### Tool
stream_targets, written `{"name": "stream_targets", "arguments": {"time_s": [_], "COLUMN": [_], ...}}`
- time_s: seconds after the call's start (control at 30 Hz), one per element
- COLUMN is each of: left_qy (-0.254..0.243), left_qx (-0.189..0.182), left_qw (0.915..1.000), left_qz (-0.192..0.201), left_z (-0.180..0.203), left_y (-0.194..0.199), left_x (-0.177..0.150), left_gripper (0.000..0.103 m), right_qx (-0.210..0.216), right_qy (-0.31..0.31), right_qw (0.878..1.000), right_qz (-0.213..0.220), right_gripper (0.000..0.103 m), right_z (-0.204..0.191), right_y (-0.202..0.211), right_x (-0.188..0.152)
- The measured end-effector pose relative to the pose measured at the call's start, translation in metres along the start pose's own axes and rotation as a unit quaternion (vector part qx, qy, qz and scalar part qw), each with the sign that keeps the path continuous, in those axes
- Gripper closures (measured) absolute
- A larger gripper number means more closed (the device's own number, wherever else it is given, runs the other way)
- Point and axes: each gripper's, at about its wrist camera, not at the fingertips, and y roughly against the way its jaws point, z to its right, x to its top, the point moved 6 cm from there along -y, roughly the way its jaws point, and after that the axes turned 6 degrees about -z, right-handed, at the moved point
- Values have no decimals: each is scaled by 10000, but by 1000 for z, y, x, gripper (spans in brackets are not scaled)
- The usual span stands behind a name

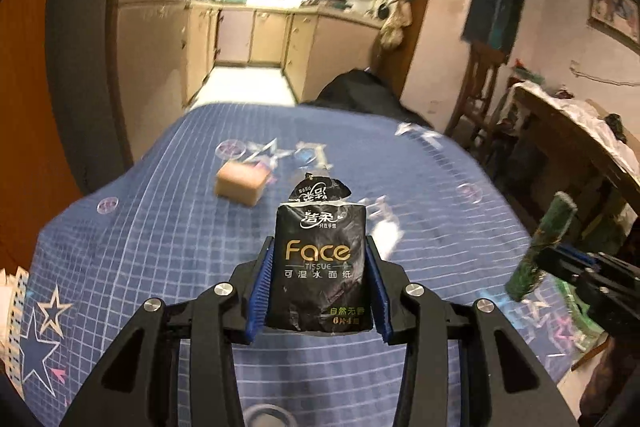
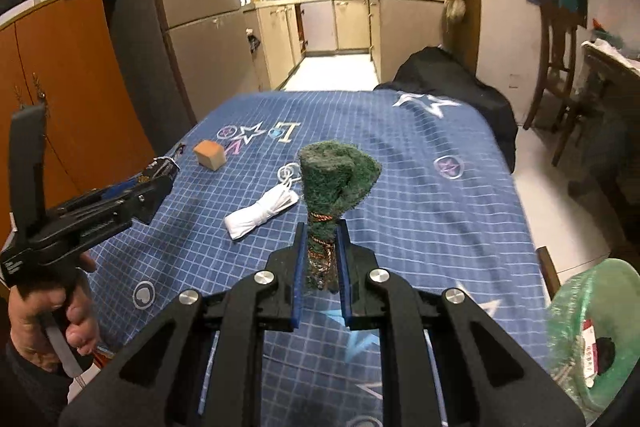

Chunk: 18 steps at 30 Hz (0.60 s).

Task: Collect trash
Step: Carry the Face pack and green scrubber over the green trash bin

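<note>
Left wrist view: the left gripper [image 1: 320, 267] clamps an upright black tissue packet [image 1: 320, 267] above the blue tablecloth [image 1: 160, 247]. Right wrist view: the right gripper [image 2: 322, 259] clamps a rolled green scouring pad [image 2: 336, 179], held above the tablecloth near a white cord bundle [image 2: 260, 213]; a tan block [image 2: 210, 154] lies farther away.

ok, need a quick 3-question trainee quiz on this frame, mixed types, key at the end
1. True or false: the left hand-held gripper is shut on the black tissue pack.
2. What does the right hand-held gripper hold? A) the white cord bundle B) the green scouring pad C) the tan block
3. Fill in: the tan block and the white cord bundle both lie on the blue checked ____.

Key: 1 true. 2 B; the green scouring pad is clamped upright between its fingers. 3 tablecloth.
</note>
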Motion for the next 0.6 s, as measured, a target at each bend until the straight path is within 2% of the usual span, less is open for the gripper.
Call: {"name": "stream_targets", "arguments": {"time_s": [0.33,0.6], "left_qy": [-440,-821], "left_qx": [-228,-628], "left_qw": [9981,9932], "left_qz": [375,536], "left_z": [68,141], "left_y": [38,56], "left_x": [7,13], "left_gripper": [60,60], "right_qx": [-386,-726], "right_qy": [55,-132], "right_qw": [9980,9943], "right_qz": [502,770], "right_gripper": [91,91], "right_z": [21,56], "right_y": [55,97], "right_x": [4,-2]}}
